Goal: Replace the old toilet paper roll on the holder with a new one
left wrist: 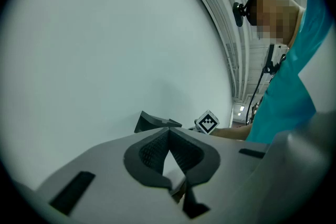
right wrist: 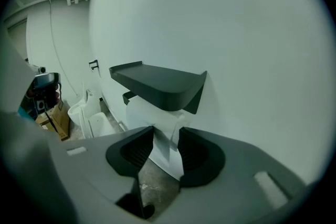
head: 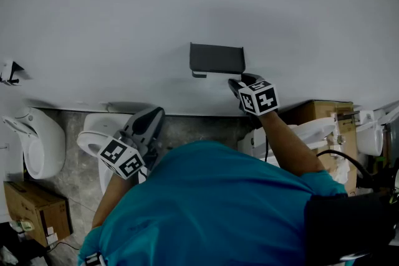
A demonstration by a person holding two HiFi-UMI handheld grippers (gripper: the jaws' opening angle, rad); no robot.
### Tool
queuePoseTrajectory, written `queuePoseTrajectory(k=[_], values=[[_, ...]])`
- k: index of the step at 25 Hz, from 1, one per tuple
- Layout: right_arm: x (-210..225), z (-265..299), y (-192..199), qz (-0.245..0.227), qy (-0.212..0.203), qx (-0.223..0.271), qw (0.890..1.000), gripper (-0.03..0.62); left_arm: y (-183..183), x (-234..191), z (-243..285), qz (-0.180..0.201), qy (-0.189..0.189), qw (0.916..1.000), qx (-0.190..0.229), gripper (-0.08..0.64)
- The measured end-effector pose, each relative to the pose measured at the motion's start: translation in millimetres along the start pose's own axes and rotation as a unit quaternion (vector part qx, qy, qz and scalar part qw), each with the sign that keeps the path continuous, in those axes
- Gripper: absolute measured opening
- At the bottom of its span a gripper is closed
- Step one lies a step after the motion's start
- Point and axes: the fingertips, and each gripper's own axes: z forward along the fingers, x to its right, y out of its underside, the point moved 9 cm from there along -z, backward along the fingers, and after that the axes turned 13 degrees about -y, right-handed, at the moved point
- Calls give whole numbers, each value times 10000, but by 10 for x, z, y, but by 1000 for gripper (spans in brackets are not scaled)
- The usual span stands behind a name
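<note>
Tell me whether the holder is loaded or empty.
Loaded: a white roll sits under the dark holder cover, its tail hanging down.

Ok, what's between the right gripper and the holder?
A loose tail of toilet paper: it hangs from the roll under the dark holder, down between the right gripper's parted jaws. The right gripper view shows this.

Left tongs (left wrist: 169,130) shut; right tongs (right wrist: 166,131) apart.
</note>
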Motion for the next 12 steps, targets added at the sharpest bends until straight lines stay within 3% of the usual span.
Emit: queuePoseTrajectory(k=[5, 12], values=[[-57, 47, -19, -261, 353, 171, 9989, 155, 2, -9, 4, 1, 3, 10000, -31, 9], [-167, 105, -15, -529, 427, 225, 9974, 155, 12, -9, -8, -11, 1, 10000, -18, 8]])
